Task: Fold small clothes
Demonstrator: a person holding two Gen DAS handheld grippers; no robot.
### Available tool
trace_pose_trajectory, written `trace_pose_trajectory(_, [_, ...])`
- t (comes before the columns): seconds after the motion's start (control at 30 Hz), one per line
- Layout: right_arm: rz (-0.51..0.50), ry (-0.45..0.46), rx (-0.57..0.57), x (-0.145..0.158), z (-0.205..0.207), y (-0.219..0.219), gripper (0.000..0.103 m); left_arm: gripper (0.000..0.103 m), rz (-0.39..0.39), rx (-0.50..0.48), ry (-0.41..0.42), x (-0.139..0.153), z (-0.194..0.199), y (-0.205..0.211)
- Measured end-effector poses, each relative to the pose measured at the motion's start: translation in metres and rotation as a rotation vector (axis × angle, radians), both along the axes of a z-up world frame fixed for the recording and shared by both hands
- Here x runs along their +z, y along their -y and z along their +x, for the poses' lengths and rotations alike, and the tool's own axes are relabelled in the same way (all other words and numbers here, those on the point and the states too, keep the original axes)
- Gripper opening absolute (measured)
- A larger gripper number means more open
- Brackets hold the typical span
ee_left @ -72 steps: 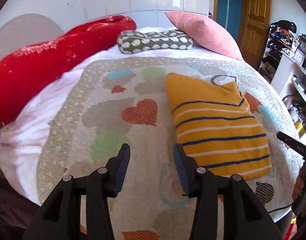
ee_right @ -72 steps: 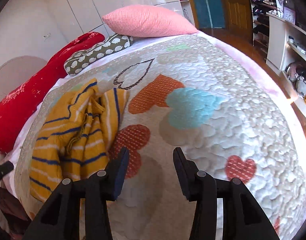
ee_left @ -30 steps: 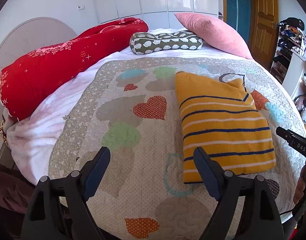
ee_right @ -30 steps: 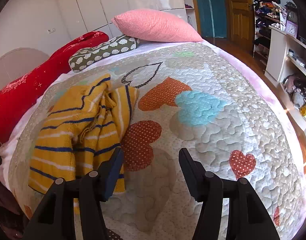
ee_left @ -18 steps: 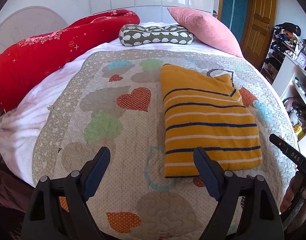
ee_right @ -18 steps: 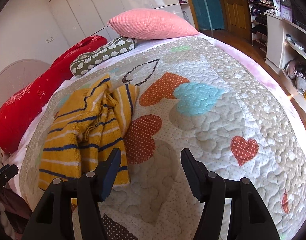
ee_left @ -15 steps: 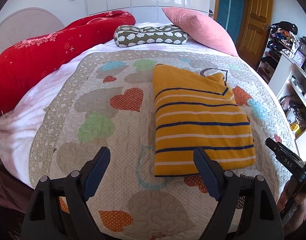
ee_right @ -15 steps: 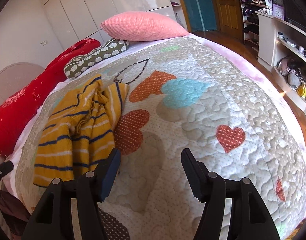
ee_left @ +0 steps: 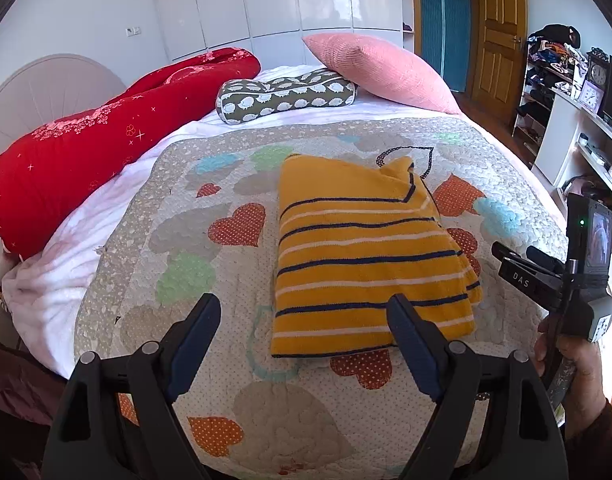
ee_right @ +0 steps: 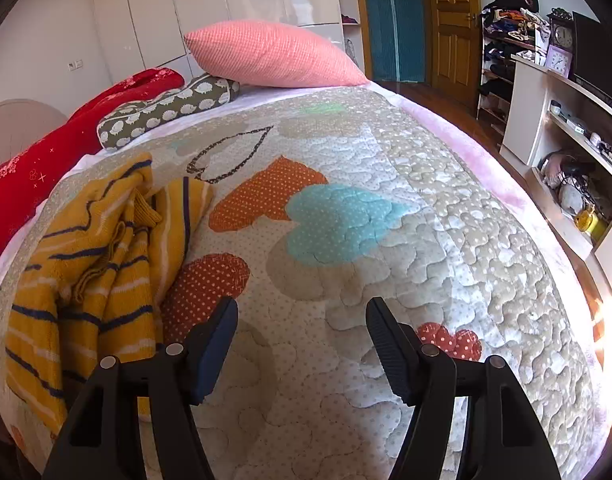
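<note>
The folded yellow striped sweater point(ee_left: 369, 264) lay on the heart-patterned quilt point(ee_left: 242, 408), far of the left gripper point(ee_left: 304, 340), whose jaws stood wide and empty, while the right gripper point(ee_right: 302, 344), jaws just opening with nothing between them, hovered right of the sweater.

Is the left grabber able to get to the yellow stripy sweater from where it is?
Probably yes. The left gripper is open and empty, and the sweater lies just ahead on the quilt, nothing between.
</note>
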State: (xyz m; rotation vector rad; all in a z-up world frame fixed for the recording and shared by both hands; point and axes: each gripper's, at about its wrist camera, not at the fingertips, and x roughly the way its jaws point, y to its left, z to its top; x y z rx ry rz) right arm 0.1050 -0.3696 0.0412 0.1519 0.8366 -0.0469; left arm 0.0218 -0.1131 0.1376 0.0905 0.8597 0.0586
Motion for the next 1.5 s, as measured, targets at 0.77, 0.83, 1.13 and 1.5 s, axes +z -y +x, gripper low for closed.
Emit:
trace_pose_trajectory(0.77, [-0.108, -0.156, -0.041, -0.036, 0.036, -0.019, 0.103, 0.084, -0.090, 0.014, -0.069, -0.031, 0.010, -0.019])
trace_pose_trajectory(0.83, [-0.107, -0.156, -0.041, -0.036, 0.037, -0.019, 0.103, 0.084, -0.092, 0.012, -0.078, -0.034, 0.010, -0.020])
trace_pose_trajectory(1.13, [-0.107, -0.156, -0.040, -0.036, 0.037, -0.019, 0.103, 0.084, -0.148, -0.005, -0.122, -0.054, 0.022, -0.020])
trace_pose_trajectory(1.5, [-0.108, -0.157, -0.040, -0.036, 0.036, -0.019, 0.103, 0.084, -0.251, 0.042, -0.099, -0.061, 0.030, -0.052])
